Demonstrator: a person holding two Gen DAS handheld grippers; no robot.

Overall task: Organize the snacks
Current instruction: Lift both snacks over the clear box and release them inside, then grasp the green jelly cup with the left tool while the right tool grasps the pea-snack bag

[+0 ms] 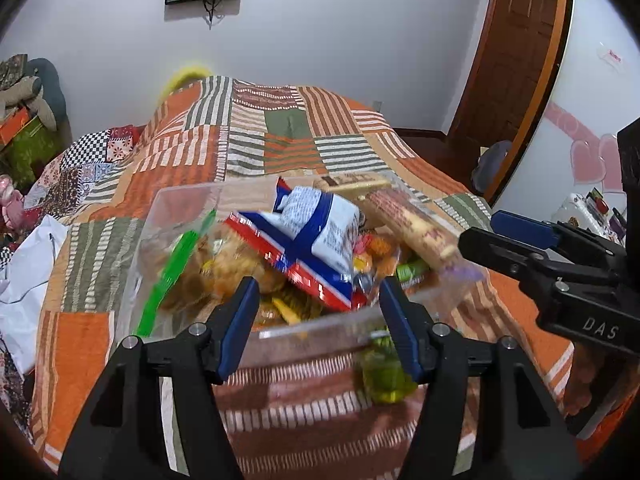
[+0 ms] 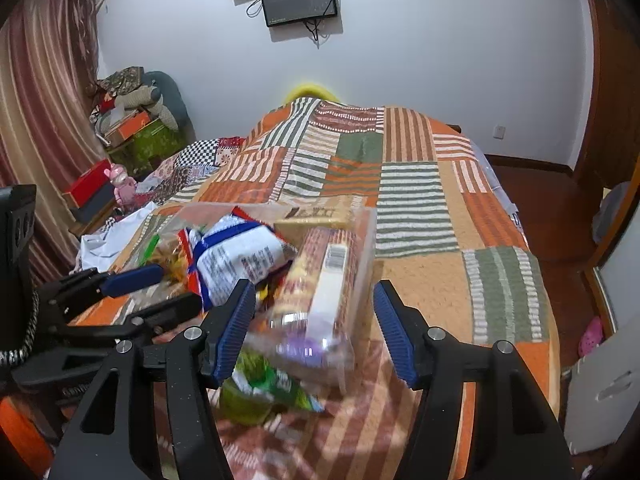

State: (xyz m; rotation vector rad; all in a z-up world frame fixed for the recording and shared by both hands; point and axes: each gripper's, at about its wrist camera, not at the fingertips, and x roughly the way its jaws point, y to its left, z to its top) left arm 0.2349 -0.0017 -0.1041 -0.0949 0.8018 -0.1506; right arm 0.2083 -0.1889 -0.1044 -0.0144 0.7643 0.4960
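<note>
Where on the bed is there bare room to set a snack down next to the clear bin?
Free: the quilt right of the clear bin out to the bed's edge, and the stretch beyond it toward the yellow pillow. Crowded: the bin itself is heaped, a green packet lies before it, and the left gripper with a white bag fill its left side.

- The bin (image 1: 192,200) is clear, smooth plastic with a slight sheen.
- The white-and-blue packet (image 1: 320,224) is crinkled glossy film.
- The biscuit box (image 2: 332,272) looks like printed card under shiny wrap.
- The bedspread (image 2: 420,200) is woven cloth, matt and coarse.
- The left tongs (image 1: 318,320) and right tongs (image 2: 314,322) are matt black plastic with ribbed blue pads (image 2: 236,328) and bright metal pins.
- The door (image 1: 516,52) is polished brown wood.
</note>
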